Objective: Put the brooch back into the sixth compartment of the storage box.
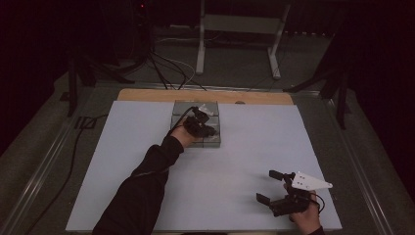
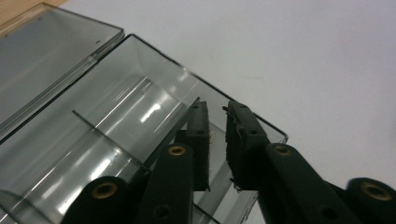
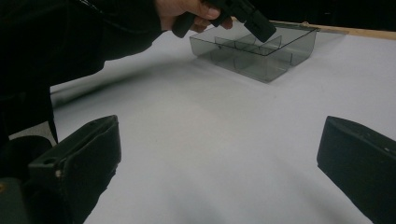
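High view: left gripper [image 1: 208,128] over the clear divided box [image 1: 182,110], upper centre; right gripper [image 1: 269,186], lower right, jaws spread wide and empty.
Left gripper view: jaws slightly parted, nothing between them, inside a box [image 2: 116,107] compartment.
Right gripper view: box [image 3: 285,56] at upper centre

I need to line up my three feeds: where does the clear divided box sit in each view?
High view: the clear divided box lies upper centre on the white sheet, under the left gripper.
Left gripper view: its compartments fill the left and centre, the jaws at its near corner.
Right gripper view: top centre, far across the sheet.
Shared landmark: the wooden table edge just behind the box.
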A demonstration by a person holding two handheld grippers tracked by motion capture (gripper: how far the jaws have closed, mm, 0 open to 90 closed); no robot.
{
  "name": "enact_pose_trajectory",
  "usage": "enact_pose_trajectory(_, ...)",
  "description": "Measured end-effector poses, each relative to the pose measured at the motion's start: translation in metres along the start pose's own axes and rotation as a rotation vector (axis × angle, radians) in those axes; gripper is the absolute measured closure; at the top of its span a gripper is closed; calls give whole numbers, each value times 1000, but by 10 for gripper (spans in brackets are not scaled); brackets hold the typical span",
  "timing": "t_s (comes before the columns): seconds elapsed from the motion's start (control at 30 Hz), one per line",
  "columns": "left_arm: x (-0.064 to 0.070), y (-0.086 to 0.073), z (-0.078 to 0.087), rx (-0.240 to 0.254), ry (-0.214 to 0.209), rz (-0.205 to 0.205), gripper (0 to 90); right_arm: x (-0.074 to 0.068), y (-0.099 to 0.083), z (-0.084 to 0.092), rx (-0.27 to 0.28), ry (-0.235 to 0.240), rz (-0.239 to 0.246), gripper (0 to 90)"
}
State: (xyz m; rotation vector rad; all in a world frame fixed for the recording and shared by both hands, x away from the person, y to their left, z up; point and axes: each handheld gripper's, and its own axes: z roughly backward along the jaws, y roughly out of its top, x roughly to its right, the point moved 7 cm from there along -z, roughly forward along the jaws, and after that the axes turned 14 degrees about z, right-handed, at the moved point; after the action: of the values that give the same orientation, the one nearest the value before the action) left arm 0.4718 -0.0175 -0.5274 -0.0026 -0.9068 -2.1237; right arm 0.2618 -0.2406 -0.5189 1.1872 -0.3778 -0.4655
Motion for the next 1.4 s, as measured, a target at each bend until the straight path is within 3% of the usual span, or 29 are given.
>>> enact_pose_trajectory(0.2, 0, 1, 5, 28, 16, 26, 500, 0, 0, 1, 1, -1, -1, 0)
enact_pose_trajectory(0.33, 4, 0, 8, 16, -8, 25, 407, 0, 0, 1, -1, -1, 3, 0)
enact_pose_trajectory(0.4, 5, -1, 9, 20, 8, 19, 359, 0, 0, 1, -1, -1, 2, 0)
enact_pose_trajectory(0.5, 6, -2, 12, 18, 26, 37, 198, 0, 0, 1, -3, -2, 4, 0)
enact_pose_trajectory(0.67, 7, -4, 19, 31, 13, 42, 144, 0, 0, 0, -3, -3, 4, 0)
enact_pose_trajectory(0.73, 6, -5, 22, 33, 1, 51, 31, 0, 0, 1, -4, -3, 4, 0)
enact_pose_trajectory(0.87, 6, -6, 30, 55, -31, 80, 22, 1, 0, 0, -4, -3, 2, 0)
enact_pose_trajectory(1.07, 9, -10, 42, 84, -76, 85, 12, 0, 0, -1, -8, -3, 6, 0)
enact_pose_trajectory(1.2, 11, -12, 49, 103, -75, 51, 11, 0, 0, -1, -4, -4, 4, 0)
enact_pose_trajectory(1.33, 12, -13, 60, 118, -123, 70, 11, 1, 0, -1, -5, -4, 2, 0)
enact_pose_trajectory(1.4, 11, -15, 64, 117, -123, 55, 11, 1, 0, -1, -7, -3, 2, 0)
